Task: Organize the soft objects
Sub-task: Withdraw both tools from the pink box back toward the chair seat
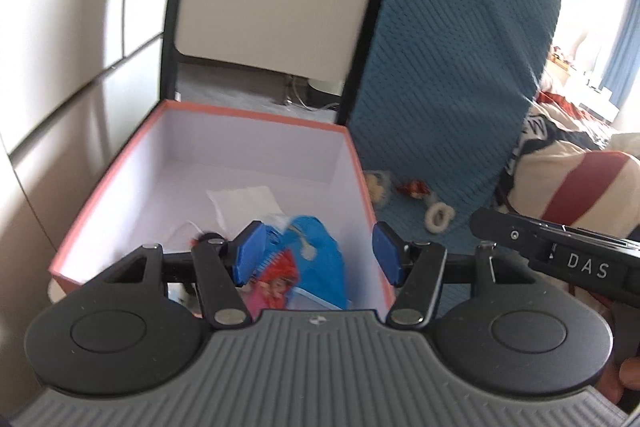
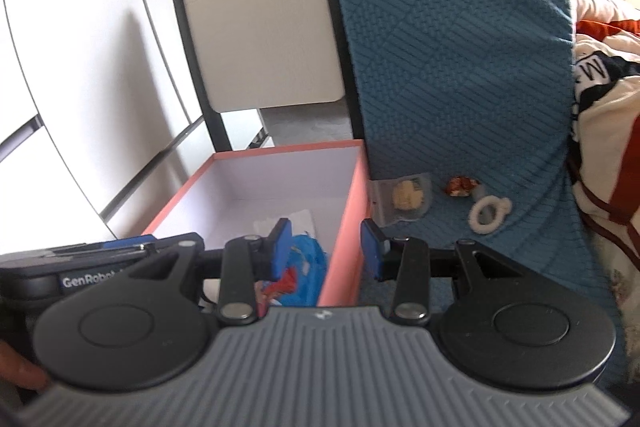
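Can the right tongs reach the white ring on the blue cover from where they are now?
Probably yes: the right tongs are open and empty, and the white ring lies uncovered on the blue cover, outside the box wall.

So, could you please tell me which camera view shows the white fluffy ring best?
The right wrist view: the white fluffy ring lies unobstructed and fairly sharp on the blue blanket. In the left wrist view, it appears smaller and blurrier, near the right tool's body.
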